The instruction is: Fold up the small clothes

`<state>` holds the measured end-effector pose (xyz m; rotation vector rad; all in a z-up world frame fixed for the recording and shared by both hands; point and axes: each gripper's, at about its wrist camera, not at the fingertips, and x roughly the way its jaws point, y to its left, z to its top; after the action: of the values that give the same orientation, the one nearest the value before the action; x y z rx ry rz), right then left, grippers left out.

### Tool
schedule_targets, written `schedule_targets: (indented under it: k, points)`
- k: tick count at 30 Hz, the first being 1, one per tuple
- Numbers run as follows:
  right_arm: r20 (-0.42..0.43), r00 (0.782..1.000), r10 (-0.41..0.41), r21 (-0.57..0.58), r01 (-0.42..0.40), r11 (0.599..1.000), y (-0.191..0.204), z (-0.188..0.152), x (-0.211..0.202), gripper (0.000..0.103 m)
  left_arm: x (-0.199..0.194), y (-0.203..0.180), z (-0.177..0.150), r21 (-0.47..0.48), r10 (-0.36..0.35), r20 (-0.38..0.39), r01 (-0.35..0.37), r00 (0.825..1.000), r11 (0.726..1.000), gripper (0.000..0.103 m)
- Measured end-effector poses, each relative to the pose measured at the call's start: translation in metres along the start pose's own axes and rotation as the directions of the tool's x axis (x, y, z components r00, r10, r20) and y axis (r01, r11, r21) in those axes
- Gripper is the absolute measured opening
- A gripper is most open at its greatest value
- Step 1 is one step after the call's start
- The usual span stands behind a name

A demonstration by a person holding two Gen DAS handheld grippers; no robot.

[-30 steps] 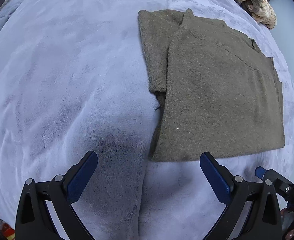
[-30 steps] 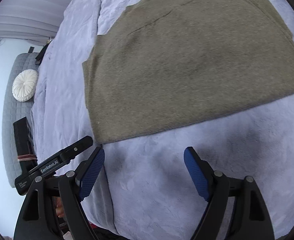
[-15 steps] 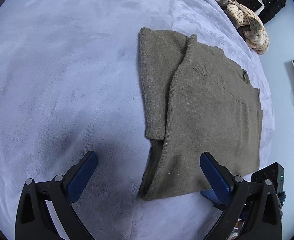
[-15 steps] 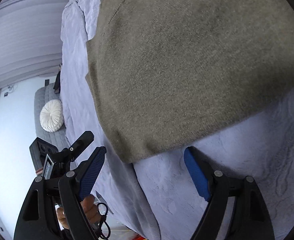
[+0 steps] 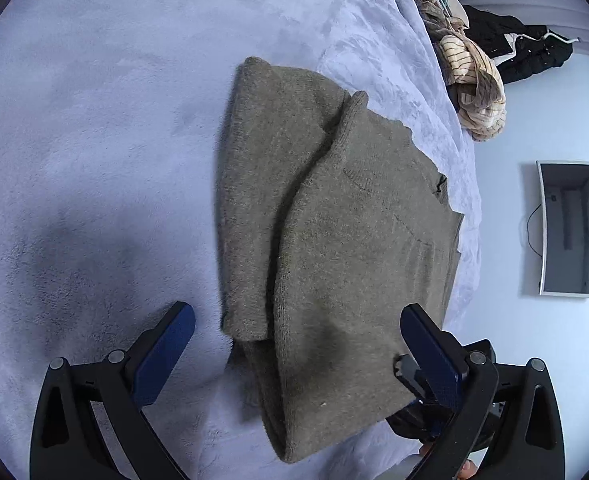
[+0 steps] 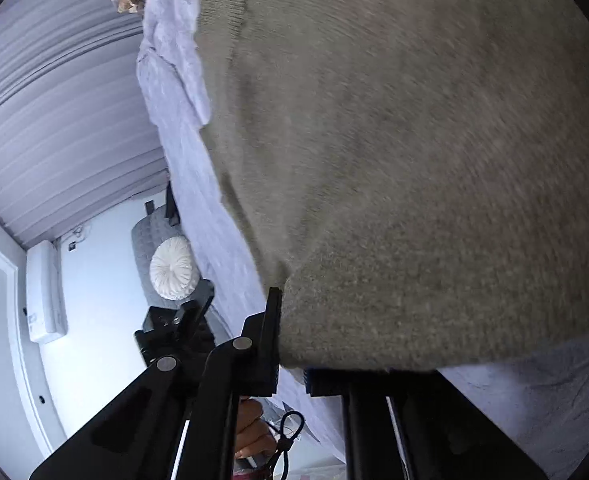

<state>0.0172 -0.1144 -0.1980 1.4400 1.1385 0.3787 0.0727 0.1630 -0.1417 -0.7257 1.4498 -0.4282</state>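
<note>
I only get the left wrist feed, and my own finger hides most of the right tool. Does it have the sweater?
Observer: The right tool's jaws are closing, and the near corner of the sweater is between them.
Operator: Is the cloth flat there?
Observer: No. The hem bunches where it meets the tool and drapes over one finger.
Operator: What's past the bed on that side?
Observer: A round white cushion on a grey seat.
</note>
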Motion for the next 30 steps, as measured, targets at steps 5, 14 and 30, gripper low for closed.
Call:
schedule_targets:
  k: [5, 14, 30]
  points:
    - [-0.03, 0.998, 0.057, -0.105, -0.06, 0.993, 0.036, 0.003, -0.004, 0.009, 0.019, -0.023, 0.012, 0.025, -0.102, -0.056, 0.103, 0.993, 0.994, 0.103]
    - [-0.088, 0.996, 0.013, -0.084, -0.02, 0.996, 0.017, -0.003, -0.013, 0.009, 0.057, -0.068, 0.025, 0.102, -0.065, -0.088, 0.074, 0.994, 0.992, 0.103]
    - [0.137, 0.9, -0.413, -0.443, 0.428, 0.787, 0.082, 0.029, -0.084, 0.005, 0.062, -0.076, 0.015, 0.225, 0.273, -0.016, -0.263, 0.962, 0.938, 0.03]
